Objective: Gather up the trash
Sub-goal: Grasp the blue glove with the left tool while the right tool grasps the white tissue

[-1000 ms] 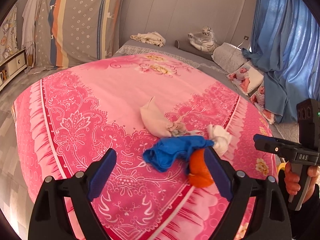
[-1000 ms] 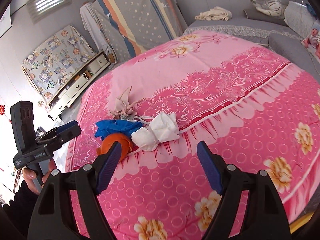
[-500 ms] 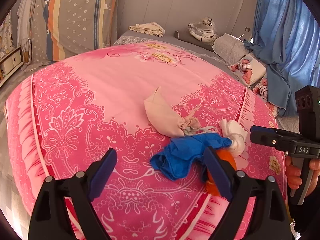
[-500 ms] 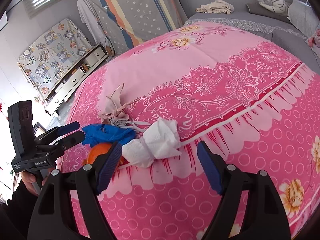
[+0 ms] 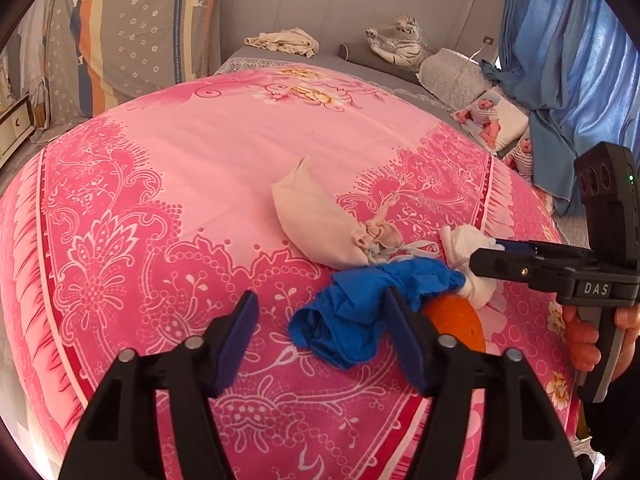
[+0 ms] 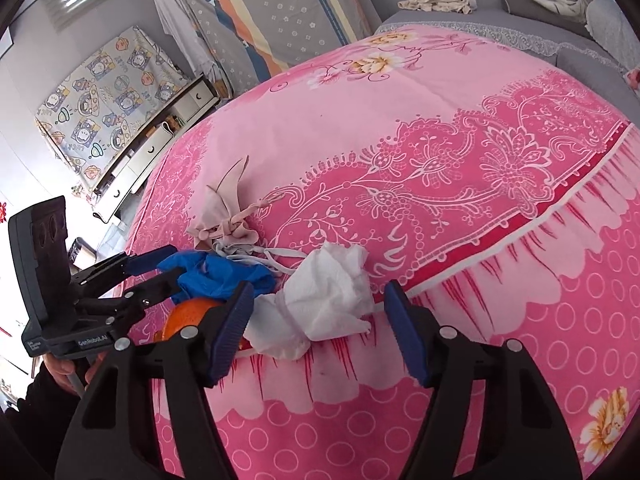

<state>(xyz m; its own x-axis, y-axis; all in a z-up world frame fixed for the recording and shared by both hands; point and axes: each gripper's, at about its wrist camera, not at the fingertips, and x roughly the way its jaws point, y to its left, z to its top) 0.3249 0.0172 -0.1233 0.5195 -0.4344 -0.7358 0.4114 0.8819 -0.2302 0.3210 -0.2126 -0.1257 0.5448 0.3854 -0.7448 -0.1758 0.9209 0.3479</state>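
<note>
A small heap of trash lies near the edge of a bed covered by a pink floral sheet [image 5: 224, 152]: a beige pouch [image 5: 316, 220] with tied strings, a crumpled blue glove [image 5: 360, 304], an orange [image 5: 456, 320] and a wad of white tissue [image 6: 324, 300]. The glove lies against the pouch's knotted end and partly over the orange, and the tissue touches the orange on the far side from the glove. The left gripper [image 5: 324, 340] hangs low over the glove; its jaws have just been closing but stand apart, the bulk of the glove between the blue pads, one pad in front of the glove's edge and the orange, and whether it touches them I cannot tell. The right gripper [image 6: 316, 328] hangs over the tissue; its jaws have likewise just been closing and are apart, the tissue between them, the left pad close to the wad and the right pad clear of it. A hand [image 5: 588, 336] grips the right gripper's handle. At the head of the bed sit a tiger toy [image 5: 400, 40] and folded cloth [image 5: 284, 42], with a blue curtain [image 5: 568, 52] to the side
</note>
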